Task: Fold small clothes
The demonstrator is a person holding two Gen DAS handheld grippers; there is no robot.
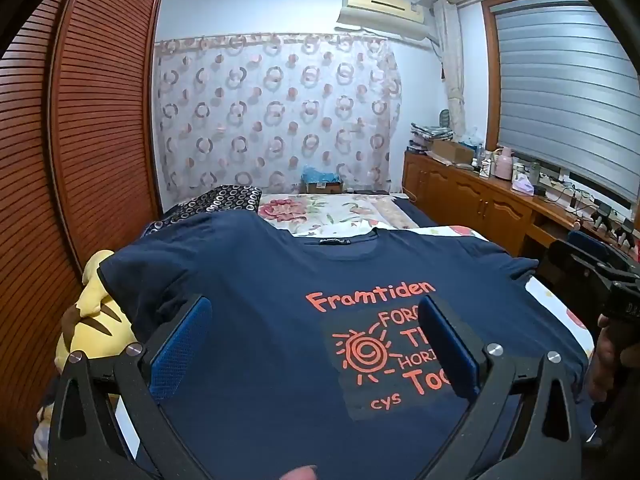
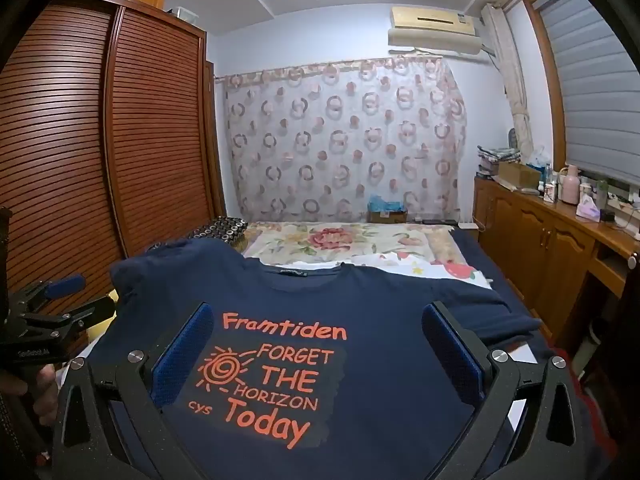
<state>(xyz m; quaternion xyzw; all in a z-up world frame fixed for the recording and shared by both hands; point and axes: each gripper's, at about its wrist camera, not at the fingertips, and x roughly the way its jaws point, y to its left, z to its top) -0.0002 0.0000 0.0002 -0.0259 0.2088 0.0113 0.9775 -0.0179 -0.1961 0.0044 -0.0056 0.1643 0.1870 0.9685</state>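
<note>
Two tongs, both spread wide, nothing between the blue pads of either. Left tongs (image 1: 316,344) hovering over the left half of a navy T-shirt (image 1: 260,280), pads (image 1: 182,350) apart over the cloth, whether touching it impossible to tell. Right tongs (image 2: 318,350) hanging over the same T-shirt (image 2: 380,320), framing the orange print "Framtiden FORGET THE HORIZON Today" and its spiral sun.

T-shirt spread flat, front up, on the bed (image 2: 348,240), collar pointing toward the far curtain (image 2: 344,136), both short sleeves laid out to the sides. Left sleeve draped partly over a yellow plush toy (image 1: 96,320) at the bed's left edge. Floral bedspread (image 1: 336,212) showing beyond the collar, with a dark ring-patterned cushion (image 1: 224,200) at the far left corner.

Right tongs visible at the right edge of the left wrist view, gripped by a hand; left tongs visible at the left edge of the right wrist view.

Louvred wooden wardrobe (image 2: 100,140) along the left wall. Wooden desk (image 2: 560,236) along the right wall beneath a slatted blind, crowded with bottles and boxes. Air conditioner (image 2: 436,28) mounted high above the curtain.
</note>
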